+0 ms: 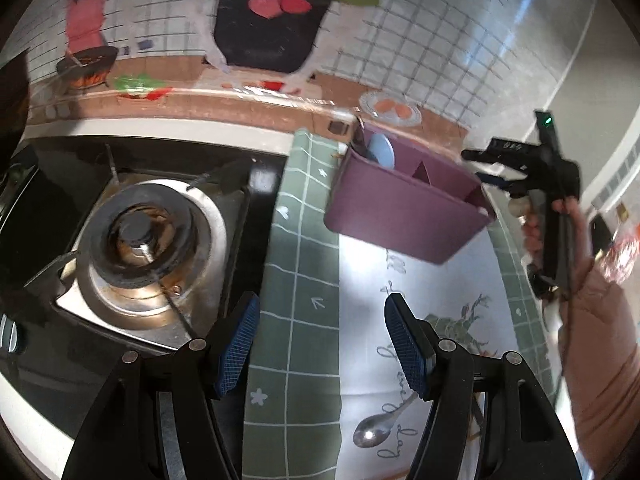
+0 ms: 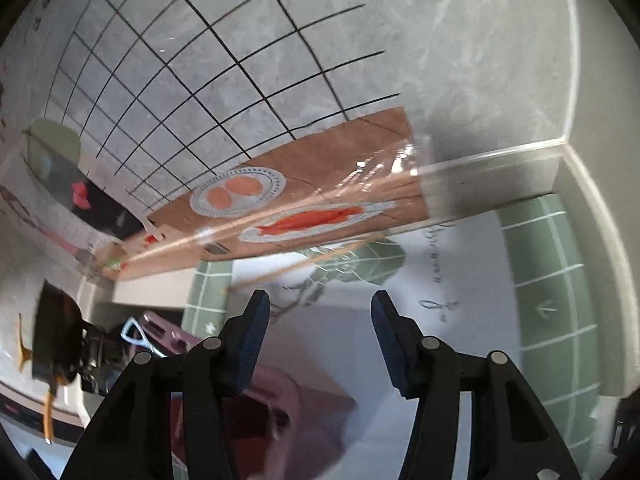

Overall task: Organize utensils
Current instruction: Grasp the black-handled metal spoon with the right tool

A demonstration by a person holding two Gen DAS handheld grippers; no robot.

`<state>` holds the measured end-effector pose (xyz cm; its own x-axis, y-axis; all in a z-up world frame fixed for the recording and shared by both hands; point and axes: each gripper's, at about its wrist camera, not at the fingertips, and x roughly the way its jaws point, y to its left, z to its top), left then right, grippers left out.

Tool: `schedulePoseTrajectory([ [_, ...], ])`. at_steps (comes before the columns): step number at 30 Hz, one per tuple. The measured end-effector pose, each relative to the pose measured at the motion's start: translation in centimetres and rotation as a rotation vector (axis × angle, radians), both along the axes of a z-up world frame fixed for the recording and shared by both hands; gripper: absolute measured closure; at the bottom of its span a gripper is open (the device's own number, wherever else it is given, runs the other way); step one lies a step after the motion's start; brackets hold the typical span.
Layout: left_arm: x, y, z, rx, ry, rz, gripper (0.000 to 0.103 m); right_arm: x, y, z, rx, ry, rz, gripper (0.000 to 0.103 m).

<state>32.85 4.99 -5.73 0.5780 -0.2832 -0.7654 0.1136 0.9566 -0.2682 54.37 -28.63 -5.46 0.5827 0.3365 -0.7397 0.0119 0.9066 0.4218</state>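
The cloth carries looping cursive script, too distorted to read beyond what looks like "day" near the spoon. It is green with a white grid, hearts and flowers round a pale middle panel. The spoon — polished metal, oval bowl — lies on that panel just below the left gripper, whose blue ribbed pads stand apart with nothing between them. The mauve caddy, smooth and boxy with dividers, holds a pale blue utensil. Left of it, a steel burner. The right gripper gapes too — empty, over the cloth.
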Motion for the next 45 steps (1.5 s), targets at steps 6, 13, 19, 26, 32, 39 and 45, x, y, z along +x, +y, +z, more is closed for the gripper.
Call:
schedulePoseTrajectory([
  [6,-0.7,-2.5,-2.5,0.026,0.063,-0.149,0.037,-7.1,-0.5,2.2,-0.116,-0.072,0.020,0.051],
  [13,-4.2,-6.0,-4.2,0.086,0.067,-0.376,0.037,-19.0,3.6,2.4,-0.401,-0.153,0.179,0.020],
  [19,-6.9,-7.4,-4.8,0.149,0.056,-0.494,0.037,-25.2,7.5,-1.9,-0.481,-0.078,0.321,0.023],
  [26,-7.8,-5.2,-4.3,0.145,0.048,-0.457,0.037,-26.7,11.1,-6.8,-0.484,0.048,0.396,0.065],
  [32,-8.5,-5.0,-4.4,0.156,0.043,-0.482,0.037,-26.7,11.2,-7.6,-0.528,0.069,0.361,0.092],
  [39,-8.2,-6.8,-4.8,0.194,0.053,-0.584,0.046,-27.7,8.5,-5.2,-0.407,0.037,0.274,0.093],
  [45,-4.6,-11.1,-4.0,0.182,0.105,-0.719,0.072,-28.2,6.1,-2.0,-0.286,-0.023,0.188,0.094],
])
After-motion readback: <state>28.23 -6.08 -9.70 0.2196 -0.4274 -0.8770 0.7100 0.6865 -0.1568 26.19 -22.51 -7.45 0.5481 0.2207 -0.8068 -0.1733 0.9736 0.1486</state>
